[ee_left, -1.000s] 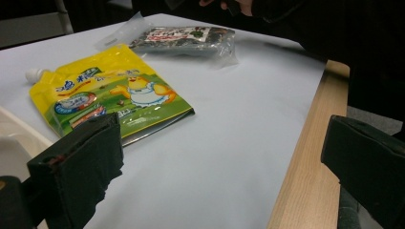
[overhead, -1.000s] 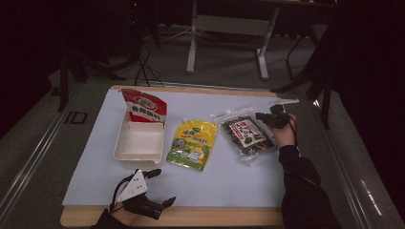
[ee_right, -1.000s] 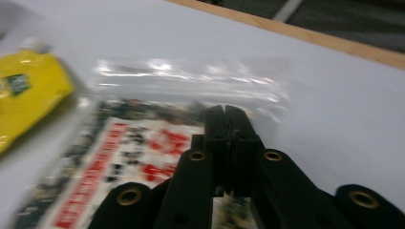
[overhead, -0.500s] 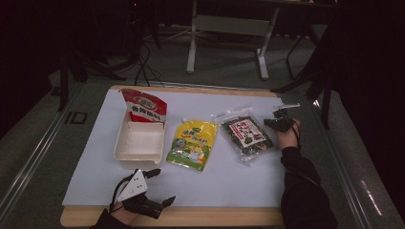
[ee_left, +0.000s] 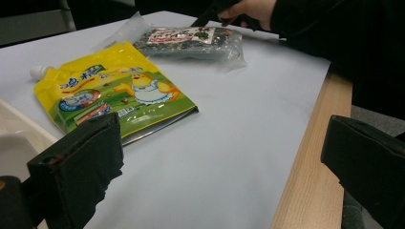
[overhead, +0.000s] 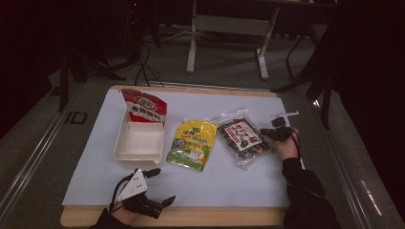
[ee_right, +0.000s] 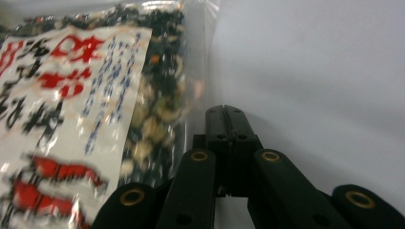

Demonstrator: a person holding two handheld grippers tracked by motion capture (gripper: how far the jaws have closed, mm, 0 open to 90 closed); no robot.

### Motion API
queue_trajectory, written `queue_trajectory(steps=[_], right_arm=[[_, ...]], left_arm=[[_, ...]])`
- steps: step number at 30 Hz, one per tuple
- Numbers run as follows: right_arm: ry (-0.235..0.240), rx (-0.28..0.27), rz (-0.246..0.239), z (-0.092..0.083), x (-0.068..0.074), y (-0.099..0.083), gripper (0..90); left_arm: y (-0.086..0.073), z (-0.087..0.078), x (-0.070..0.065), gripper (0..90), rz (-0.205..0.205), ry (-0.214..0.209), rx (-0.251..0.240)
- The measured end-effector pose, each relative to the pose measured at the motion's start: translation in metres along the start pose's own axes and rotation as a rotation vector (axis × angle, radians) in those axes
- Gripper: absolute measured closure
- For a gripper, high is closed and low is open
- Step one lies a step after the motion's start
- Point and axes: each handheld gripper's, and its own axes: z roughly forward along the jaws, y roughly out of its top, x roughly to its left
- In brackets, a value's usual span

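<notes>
At the near left we see the left gripper [overhead: 160, 187] over the table's [overhead: 191, 217] near edge, its jaws spread wide with nothing between them; just beyond it sits a white tray [overhead: 138, 143] with a red packet [overhead: 144, 108] propped at its far end; to the right lies a yellow spouted pouch [overhead: 192, 144], then a clear bag of dark snacks [overhead: 241, 136]; at the far right the right gripper [ee_right: 224, 117] rests just beside that bag's right edge, jaws pressed together on nothing.
</notes>
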Motion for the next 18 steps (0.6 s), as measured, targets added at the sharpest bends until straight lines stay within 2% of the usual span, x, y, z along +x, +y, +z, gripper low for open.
queue_trajectory(steps=[10,18], right_arm=[[0.035,0.002,-0.032,-0.02,0.027,-0.027,90.0],[0.053,0.013,-0.035,-0.034,0.044,-0.046,90.0]], left_arm=[[0.002,0.0,-0.001,1.6,0.011,-0.003,-0.005],[0.003,0.001,-0.002,1.6,0.007,-0.008,-0.005]])
